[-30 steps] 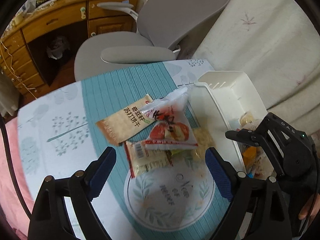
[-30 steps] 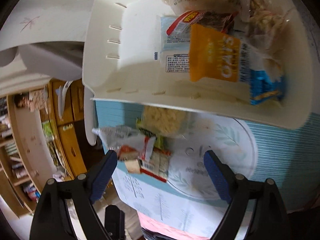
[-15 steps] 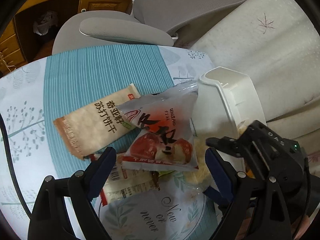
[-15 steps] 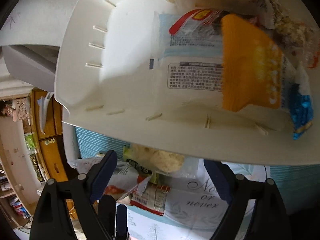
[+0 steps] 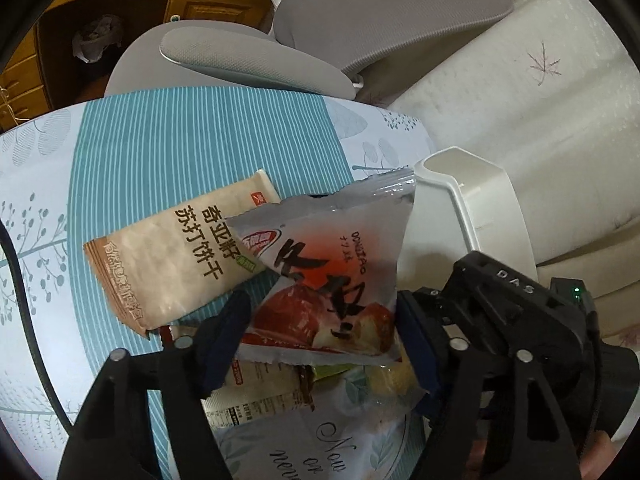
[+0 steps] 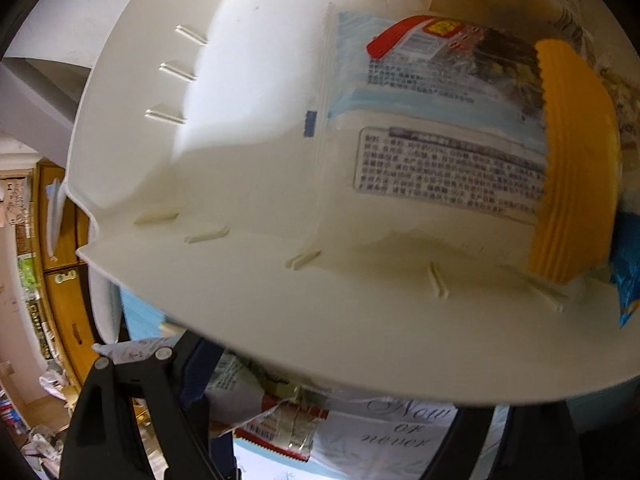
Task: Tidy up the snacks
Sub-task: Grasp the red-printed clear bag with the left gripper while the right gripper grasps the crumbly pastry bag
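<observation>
Left wrist view: left gripper (image 5: 320,340), jaws just closing, brackets the "DONGZAO" packet (image 5: 324,280).
Lower centre, tablecloth (image 5: 340,456) reads "Now or never"; right gripper (image 6: 340,416) is spread below the white bin (image 6: 248,184).

Loose wrapped snack packets on table: four, topmost red-and-white date-cake packet (image 5: 324,280). One white plastic bin (image 6: 248,280) holding at least four packets. One grey office chair (image 5: 360,20).
</observation>
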`<state>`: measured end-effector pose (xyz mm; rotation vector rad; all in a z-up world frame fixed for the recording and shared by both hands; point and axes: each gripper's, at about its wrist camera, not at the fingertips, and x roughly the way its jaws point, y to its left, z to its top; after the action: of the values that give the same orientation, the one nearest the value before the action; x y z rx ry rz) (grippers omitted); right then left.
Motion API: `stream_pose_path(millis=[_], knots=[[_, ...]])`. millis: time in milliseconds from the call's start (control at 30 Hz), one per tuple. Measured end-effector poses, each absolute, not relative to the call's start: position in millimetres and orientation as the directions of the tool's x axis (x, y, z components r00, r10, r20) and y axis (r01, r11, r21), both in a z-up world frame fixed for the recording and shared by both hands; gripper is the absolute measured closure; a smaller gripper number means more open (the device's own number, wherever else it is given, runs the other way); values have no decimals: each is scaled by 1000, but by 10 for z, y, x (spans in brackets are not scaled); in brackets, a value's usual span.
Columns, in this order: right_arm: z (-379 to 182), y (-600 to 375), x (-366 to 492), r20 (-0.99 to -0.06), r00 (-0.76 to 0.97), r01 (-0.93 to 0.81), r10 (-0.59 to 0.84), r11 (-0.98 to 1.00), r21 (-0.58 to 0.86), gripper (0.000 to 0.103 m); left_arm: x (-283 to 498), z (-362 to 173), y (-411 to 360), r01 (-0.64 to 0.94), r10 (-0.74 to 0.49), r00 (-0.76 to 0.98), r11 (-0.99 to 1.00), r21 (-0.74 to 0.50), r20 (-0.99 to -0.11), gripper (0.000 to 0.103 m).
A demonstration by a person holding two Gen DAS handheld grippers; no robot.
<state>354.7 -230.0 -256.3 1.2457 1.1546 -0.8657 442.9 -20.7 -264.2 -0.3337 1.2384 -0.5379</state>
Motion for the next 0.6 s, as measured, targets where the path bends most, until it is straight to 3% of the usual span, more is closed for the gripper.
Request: stream_pose_path(millis=[67, 233, 367, 600], knots=[[-2574, -2320, 3588, -970, 225, 958, 93, 159, 237, 14, 4418, -2633, -193, 206, -567, 233, 822, -530, -790, 41], [-2556, -2382, 3684, -975, 198, 957, 100, 196, 214, 15, 4386, -2593, -161, 214, -562, 241, 826, -521, -791, 49], [-2511, -2429, 3672, -975, 198, 955, 105, 201, 216, 27, 4365, -2543, -104, 205, -565, 247, 824, -527, -787, 56], [-2422, -2495, 3611, -964, 224, 946, 141, 209, 250, 35, 4229, -2418, 83, 171, -561, 261, 828, -535, -785, 60]])
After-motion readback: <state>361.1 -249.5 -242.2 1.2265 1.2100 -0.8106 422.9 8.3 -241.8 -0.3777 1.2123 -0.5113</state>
